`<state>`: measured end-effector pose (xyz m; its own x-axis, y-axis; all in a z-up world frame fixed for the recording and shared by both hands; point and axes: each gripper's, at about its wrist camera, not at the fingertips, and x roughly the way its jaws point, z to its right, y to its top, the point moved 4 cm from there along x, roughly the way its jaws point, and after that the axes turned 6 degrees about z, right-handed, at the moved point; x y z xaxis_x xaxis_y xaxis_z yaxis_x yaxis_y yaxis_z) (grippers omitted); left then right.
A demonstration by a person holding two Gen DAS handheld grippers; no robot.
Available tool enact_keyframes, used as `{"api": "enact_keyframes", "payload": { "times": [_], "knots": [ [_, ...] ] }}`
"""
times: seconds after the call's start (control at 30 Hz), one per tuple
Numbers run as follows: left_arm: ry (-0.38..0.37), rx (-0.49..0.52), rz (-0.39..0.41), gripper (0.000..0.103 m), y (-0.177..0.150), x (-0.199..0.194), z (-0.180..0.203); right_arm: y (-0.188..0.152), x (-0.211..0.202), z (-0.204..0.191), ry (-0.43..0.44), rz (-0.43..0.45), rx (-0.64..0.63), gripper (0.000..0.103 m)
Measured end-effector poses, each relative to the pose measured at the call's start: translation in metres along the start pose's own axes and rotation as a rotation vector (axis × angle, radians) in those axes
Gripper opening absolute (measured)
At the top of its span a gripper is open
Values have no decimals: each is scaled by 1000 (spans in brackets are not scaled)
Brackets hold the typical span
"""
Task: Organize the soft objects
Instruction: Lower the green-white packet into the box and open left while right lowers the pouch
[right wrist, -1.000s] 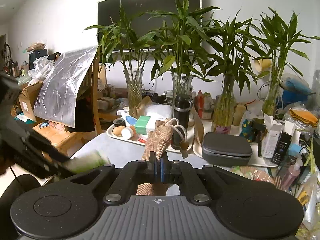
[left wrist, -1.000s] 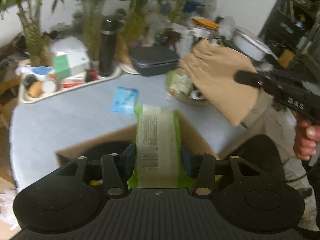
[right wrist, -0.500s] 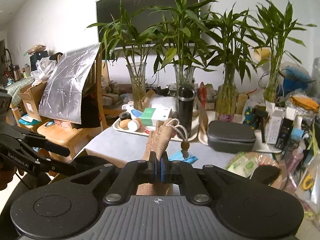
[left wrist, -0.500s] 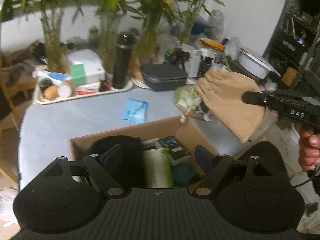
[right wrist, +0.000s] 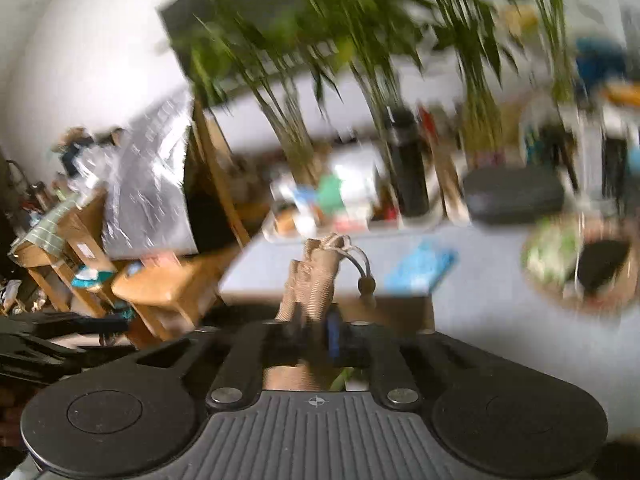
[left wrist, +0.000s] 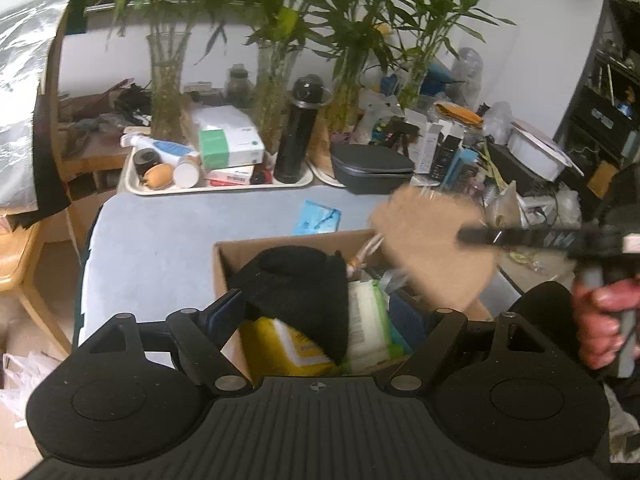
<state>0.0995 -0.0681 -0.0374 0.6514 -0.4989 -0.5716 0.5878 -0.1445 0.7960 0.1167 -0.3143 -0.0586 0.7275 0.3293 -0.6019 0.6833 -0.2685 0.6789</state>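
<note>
A cardboard box (left wrist: 224, 264) stands on the grey table (left wrist: 160, 240). It holds a black knit cap (left wrist: 296, 284), a green-and-white wipes pack (left wrist: 368, 324), a yellow pack (left wrist: 288, 344) and other items. My left gripper (left wrist: 332, 312) is open and empty above the box's near side. My right gripper (right wrist: 316, 332) is shut on a tan drawstring pouch (right wrist: 316, 280). In the left wrist view the pouch (left wrist: 432, 248) hangs over the box's right side. A blue packet (left wrist: 318, 222) lies on the table behind the box.
A tray (left wrist: 224, 188) with bottles and boxes, a black flask (left wrist: 298, 132), a dark case (left wrist: 372, 166) and vases of bamboo (left wrist: 164, 80) line the table's back. A basket (right wrist: 584, 268) of items sits at the right. A wooden chair (left wrist: 16, 264) stands left.
My left gripper let the wipes pack go into the box, opened and drew back. My right gripper swung the tan pouch leftward and down over the box; its view is now blurred and tilted.
</note>
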Motion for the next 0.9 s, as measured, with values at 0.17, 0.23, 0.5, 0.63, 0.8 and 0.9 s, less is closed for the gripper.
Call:
{"api": "enact_keyframes", "payload": {
  "times": [0.17, 0.23, 0.5, 0.63, 0.8, 0.9],
  "knots": [
    [31, -7, 4, 79, -9, -10, -10, -18, 2, -2, -69, -25, -70, 95],
    [40, -14, 2, 79, -13, -11, -13, -22, -6, -5, -68, -14, -95, 100],
    [57, -10, 6, 79, -20, -20, -15, -23, -28, -12, -123, -4, -151, 103],
    [60, 0, 27, 79, -19, -28, -10, -18, -40, -17, -139, 19, -172, 103],
    [61, 10, 52, 79, -18, -36, -6, -10, -53, -23, -160, 50, -207, 103],
    [60, 14, 70, 79, -17, -43, -6, -5, -61, -25, -169, 69, -222, 103]
  ]
}}
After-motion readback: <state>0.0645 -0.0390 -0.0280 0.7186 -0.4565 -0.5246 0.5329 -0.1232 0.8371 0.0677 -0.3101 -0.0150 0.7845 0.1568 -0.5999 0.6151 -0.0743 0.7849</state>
